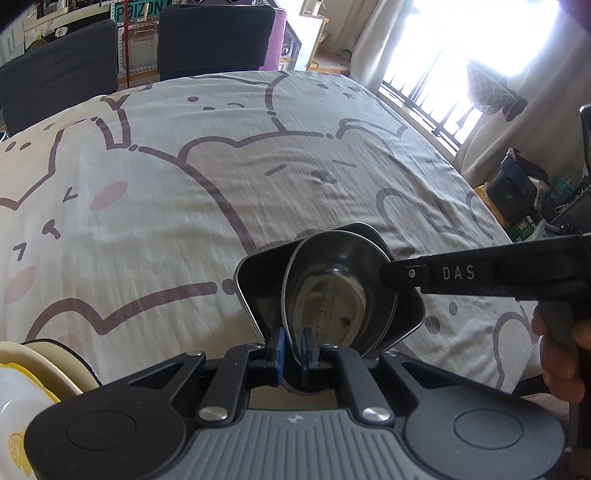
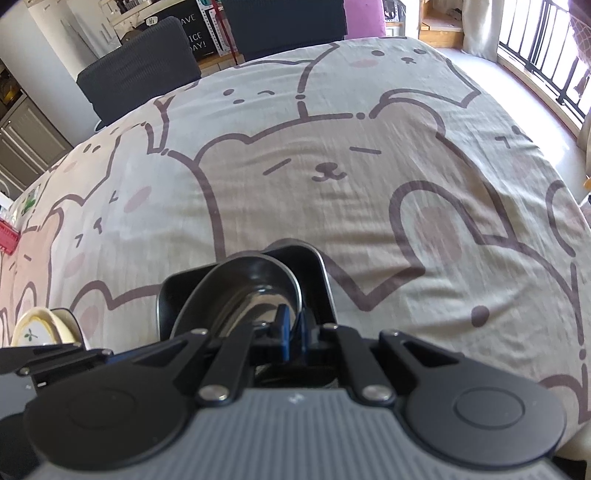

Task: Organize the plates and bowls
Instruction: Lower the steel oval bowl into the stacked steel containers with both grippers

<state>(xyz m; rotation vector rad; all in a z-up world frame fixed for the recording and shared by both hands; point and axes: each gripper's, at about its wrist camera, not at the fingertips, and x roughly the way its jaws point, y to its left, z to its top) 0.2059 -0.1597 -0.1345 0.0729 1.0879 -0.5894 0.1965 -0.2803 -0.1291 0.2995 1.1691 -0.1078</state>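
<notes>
- Writing: "DAS" on the right gripper [image 1: 391, 275] arm; "POIZON" on a green sign [image 1: 139, 12] beyond the table [image 1: 147, 177].
- Steel bowl [image 1: 332, 295] sits inside a black square dish [image 1: 255, 277] on the table.
- Left gripper [image 1: 291, 349] and the right gripper both pinch the bowl's rim.
- A cream plate [image 2: 37, 326] stands left of the dish.

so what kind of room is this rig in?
Most likely a home dining area. A table under a cartoon-bear tablecloth has dark chairs pulled up along its far side, curtains hang by a barred window, and cluttered household shelves stand behind.
</notes>
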